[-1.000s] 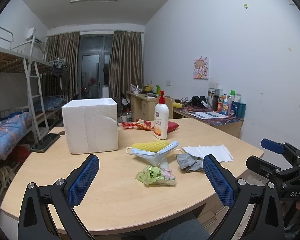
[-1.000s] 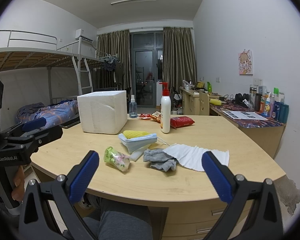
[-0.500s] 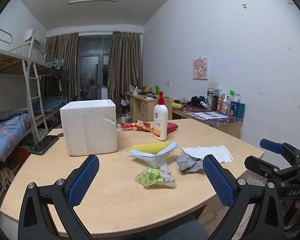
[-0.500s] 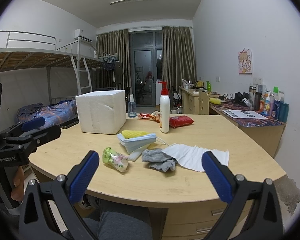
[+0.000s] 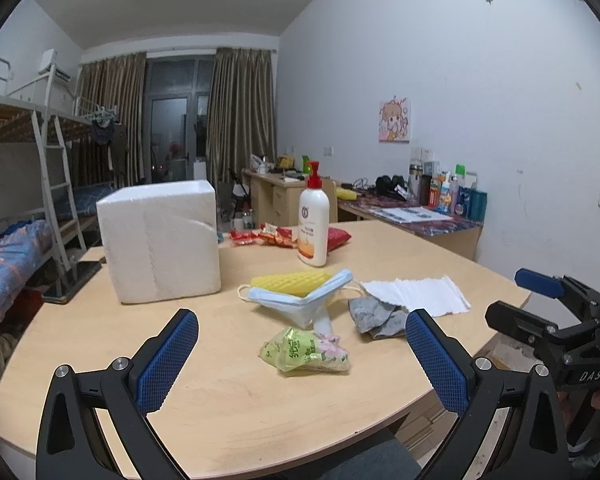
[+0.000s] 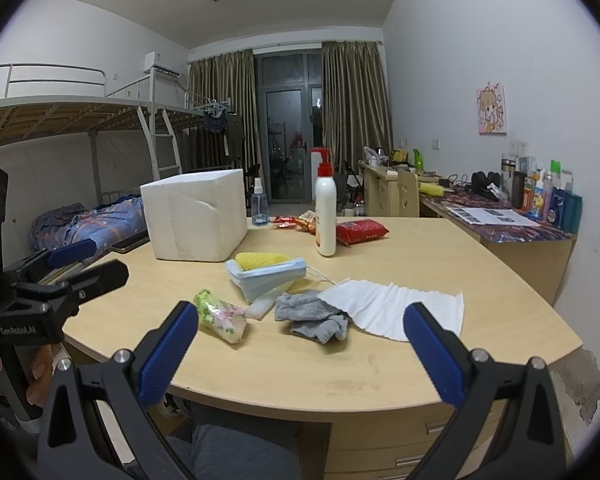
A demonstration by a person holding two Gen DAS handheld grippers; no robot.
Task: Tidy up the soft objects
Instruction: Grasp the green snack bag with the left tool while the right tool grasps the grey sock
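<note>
Left wrist view is showing the left gripper [image 5: 298, 356] hanging above the tabletop's [image 5: 100, 344] near edge, fingers spread wide, nothing between them. Right wrist view is showing the right gripper [image 6: 300, 348] doing the same off the near edge, jaws wide apart and empty.

Soft things are all sitting in a loose cluster toward the near middle of the tabletop:
- green tissue pack [image 5: 306, 354], nearest the near edge, lying flat
- blue face masks [image 5: 300, 300], stacked, just behind it
- yellow sponge [image 5: 290, 282] resting on top of the masks
- grey cloth [image 5: 374, 316], crumpled, beside the masks on the right-edge side
- white paper towel [image 5: 414, 294], spread flat toward the right edge, one corner overlapping the cloth

White foam box [image 5: 160, 242] is standing toward the far left of the tabletop, well apart from the cluster. Probably the bin for these, but its top isn't visible from either camera, so I can't tell whether it's open. Lotion bottle [image 5: 313, 222] is standing upright behind the cluster, red snack packets [image 5: 278, 236] beyond it near the far edge.

Step in hand, as I'm reading it: nothing picked yet, both tools lining up on a first target.

Next move is calling for a descent onto one item. The tissue pack looks the easiest for the left tool; grey cloth is sitting nearly centred in the right tool's opening. Pinching the cloth needs care, since the towel corner lying on it could drag along.
</note>
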